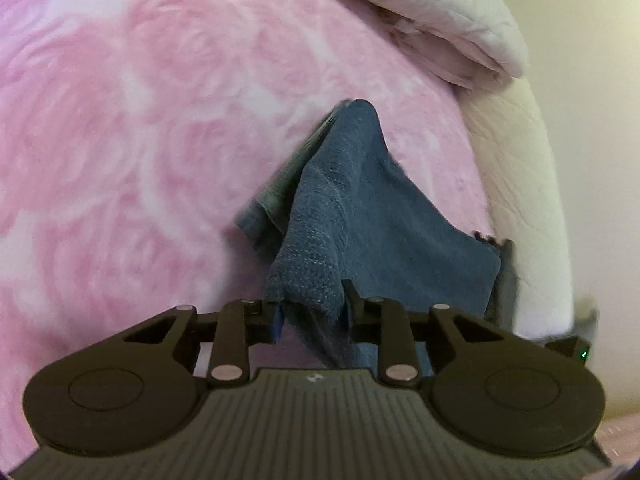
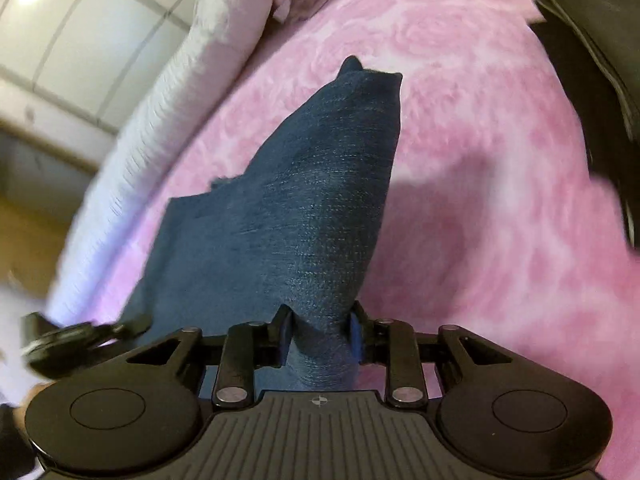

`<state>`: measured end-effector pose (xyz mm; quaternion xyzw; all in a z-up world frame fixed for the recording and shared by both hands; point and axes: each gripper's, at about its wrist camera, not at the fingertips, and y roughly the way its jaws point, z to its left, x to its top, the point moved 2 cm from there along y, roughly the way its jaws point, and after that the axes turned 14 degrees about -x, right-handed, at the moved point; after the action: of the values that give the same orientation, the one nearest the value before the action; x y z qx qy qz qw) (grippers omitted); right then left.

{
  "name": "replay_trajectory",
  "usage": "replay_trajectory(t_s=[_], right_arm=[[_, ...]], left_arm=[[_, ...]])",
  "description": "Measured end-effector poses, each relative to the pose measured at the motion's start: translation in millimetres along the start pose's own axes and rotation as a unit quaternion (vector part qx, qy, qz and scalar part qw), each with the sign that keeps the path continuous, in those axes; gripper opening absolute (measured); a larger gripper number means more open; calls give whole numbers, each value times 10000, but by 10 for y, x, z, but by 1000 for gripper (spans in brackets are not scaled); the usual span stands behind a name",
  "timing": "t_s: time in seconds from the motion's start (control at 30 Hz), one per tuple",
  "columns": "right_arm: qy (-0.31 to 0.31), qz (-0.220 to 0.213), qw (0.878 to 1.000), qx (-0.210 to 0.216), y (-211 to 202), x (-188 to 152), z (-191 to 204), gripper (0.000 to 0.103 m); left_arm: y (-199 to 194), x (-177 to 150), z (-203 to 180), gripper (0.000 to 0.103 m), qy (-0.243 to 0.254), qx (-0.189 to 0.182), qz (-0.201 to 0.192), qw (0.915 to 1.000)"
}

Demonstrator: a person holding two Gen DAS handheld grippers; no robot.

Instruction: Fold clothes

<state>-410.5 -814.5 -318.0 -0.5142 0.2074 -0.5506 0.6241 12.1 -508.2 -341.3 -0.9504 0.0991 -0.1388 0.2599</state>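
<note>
Under both tongs spreads a pink fleece blanket (image 1: 140,140), soft and long-haired with a pale rose pattern, and a white quilted cover (image 1: 440,12) lies bunched ahead of them. The blue garment (image 2: 304,208), a coarse denim-like knit, hangs lifted above the blanket, stretched into a tent between the tongs. The left tongs (image 1: 312,314) pinch one bunched edge and the right tongs (image 2: 322,330) pinch another. I judge a fold is in progress; the next move needs both edges carried together and laid flat.
</note>
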Motion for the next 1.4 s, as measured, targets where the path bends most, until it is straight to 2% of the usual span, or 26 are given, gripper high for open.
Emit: replay_trajectory(t_s=[0.03, 0.07, 0.17, 0.27, 0.37, 0.4, 0.47, 0.57, 0.63, 0.67, 0.7, 0.77, 0.83, 0.97, 1.1, 1.17, 1.23, 1.3, 1.37, 1.4], right_arm=[[-64, 34, 9999, -89, 65, 22, -19, 35], [8, 61, 9998, -171, 129, 16, -58, 36], [375, -160, 9989, -238, 43, -87, -111, 42], [734, -284, 9967, -207, 2, -219, -108, 46], [1088, -377, 9932, -165, -20, -354, -97, 46], [1206, -409, 9917, -150, -27, -399, -93, 46], [1442, -470, 9884, -122, -42, -490, -86, 46], [1793, -563, 9822, -79, -64, -625, -76, 46], [1882, -589, 9803, -111, -87, -647, -45, 46], [1881, -601, 9802, -156, -106, -637, -26, 46], [1857, -617, 9804, -219, -132, -618, -9, 46], [1771, -711, 9810, -337, -185, -588, 37, 46], [1686, -777, 9820, -353, -204, -552, 62, 48], [1604, -709, 9838, -383, -77, -484, 52, 51], [1675, -698, 9824, -437, 26, -472, 21, 53], [1710, -692, 9817, -463, 77, -465, 6, 53], [1757, -693, 9809, -462, 100, -476, -10, 54], [1848, -686, 9794, -432, 102, -495, -36, 55], [1914, -678, 9782, -428, 84, -512, -53, 56], [1940, -675, 9777, -439, 74, -518, -59, 56]], left_arm=[[22, 1, -2, 29, 76, 65, -38, 9999], [53, 45, -31, 30, 246, 133, 13, 9996], [86, 216, -228, 29, 1105, 257, 341, 9930], [130, 341, -518, 27, 2036, 220, 678, 9765], [246, 411, -793, 26, 2947, 172, 820, 9519], [306, 449, -828, 26, 3088, 157, 867, 9470], [426, 475, -728, 26, 2950, 282, 1038, 9494], [532, 549, -368, 30, 2308, 500, 1326, 9626], [427, 564, -223, 31, 1785, 343, 1287, 9749], [363, 565, -214, 31, 1633, 263, 1244, 9783], [293, 570, -242, 32, 1570, 221, 1221, 9798], [173, 619, -285, 46, 1422, 199, 1256, 9816], [27, 723, -323, 52, 1462, 195, 1100, 9829], [87, 1158, -377, 54, 1617, 196, 859, 9829], [714, 1464, -457, 50, 1981, 85, 1148, 9734], [987, 1491, -466, 36, 2109, 106, 1342, 9682], [1241, 1500, -468, 13, 2220, 139, 1537, 9627], [1296, 1445, -580, 12, 2676, 239, 1600, 9499], [1173, 1362, -773, 10, 3181, 79, 1479, 9364], [1088, 1327, -870, 10, 3421, -113, 1376, 9294]])
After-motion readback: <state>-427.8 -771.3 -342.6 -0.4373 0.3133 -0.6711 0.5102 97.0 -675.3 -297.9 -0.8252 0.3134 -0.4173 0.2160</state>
